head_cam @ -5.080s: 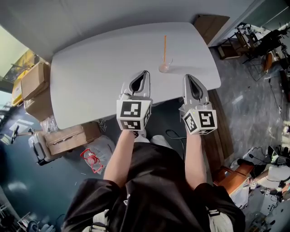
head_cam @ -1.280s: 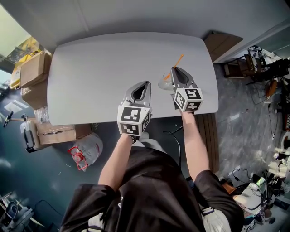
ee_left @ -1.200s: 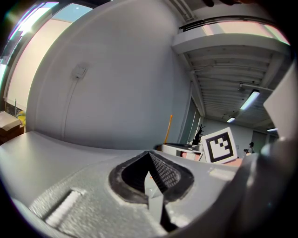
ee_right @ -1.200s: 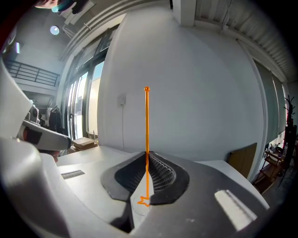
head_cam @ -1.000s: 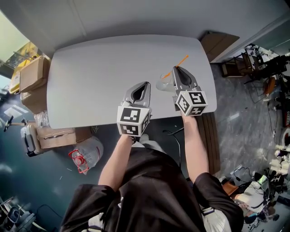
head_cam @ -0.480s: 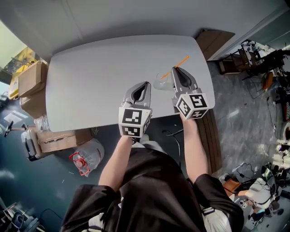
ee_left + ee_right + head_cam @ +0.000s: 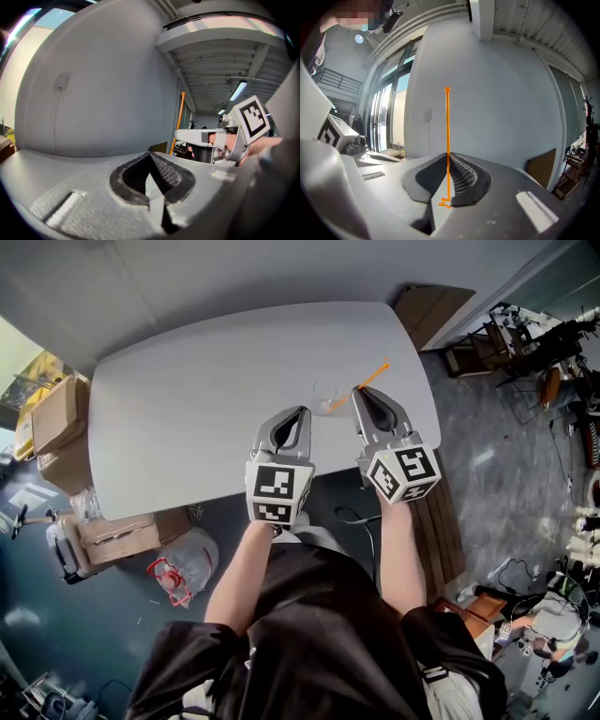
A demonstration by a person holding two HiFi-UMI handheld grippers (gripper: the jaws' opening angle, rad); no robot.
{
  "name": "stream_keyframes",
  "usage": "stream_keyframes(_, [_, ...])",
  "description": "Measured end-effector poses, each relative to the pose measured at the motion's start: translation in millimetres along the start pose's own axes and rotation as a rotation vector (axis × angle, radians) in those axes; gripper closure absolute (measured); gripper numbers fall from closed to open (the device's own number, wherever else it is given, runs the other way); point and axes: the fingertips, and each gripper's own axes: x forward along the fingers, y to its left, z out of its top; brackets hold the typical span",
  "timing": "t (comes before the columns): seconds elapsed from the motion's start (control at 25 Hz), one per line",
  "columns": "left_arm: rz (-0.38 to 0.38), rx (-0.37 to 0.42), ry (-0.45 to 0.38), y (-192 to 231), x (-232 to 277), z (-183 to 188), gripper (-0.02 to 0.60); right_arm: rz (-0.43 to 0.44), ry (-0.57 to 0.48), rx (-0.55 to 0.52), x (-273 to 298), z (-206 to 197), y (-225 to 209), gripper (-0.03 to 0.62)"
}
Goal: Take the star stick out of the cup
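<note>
A thin orange star stick (image 7: 377,371) is pinched between the tips of my right gripper (image 7: 359,390), which is shut on it. In the right gripper view the stick (image 7: 447,126) rises straight up from the right gripper (image 7: 448,154), with its star end low between the pads. The clear cup (image 7: 324,392) stands on the grey table (image 7: 206,399) just left of that gripper. The stick's lower end lies close by the cup's rim. My left gripper (image 7: 300,412) hovers over the table's near edge, shut and empty (image 7: 150,154). The left gripper view shows the stick (image 7: 182,122) off to its right.
Cardboard boxes (image 7: 56,418) and a plastic bag (image 7: 192,554) lie on the floor left of the table. A wooden board (image 7: 431,306) leans at the table's far right corner. Cluttered gear (image 7: 544,362) fills the floor to the right.
My right gripper has drawn back toward me with the stick in it, and the stick's lower end now sits beside the cup. The left gripper has stayed put.
</note>
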Motion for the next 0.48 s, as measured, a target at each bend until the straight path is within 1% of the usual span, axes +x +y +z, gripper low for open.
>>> stream_keyframes(0.2, [-0.015, -0.005, 0.004, -8, 1, -2, 0.578, -0.015, 0.002, -0.008, -22, 5, 4, 0.569])
stream_keyframes(0.4, [-0.023, -0.016, 0.003, -12, -3, -4, 0.578, -0.050, 0.013, 0.041, -44, -11, 8, 0.571])
stream_keyframes(0.48, [-0.020, -0.025, -0.002, -13, -6, -6, 0.578, -0.063, 0.019, 0.043, -50, -18, 11, 0.569])
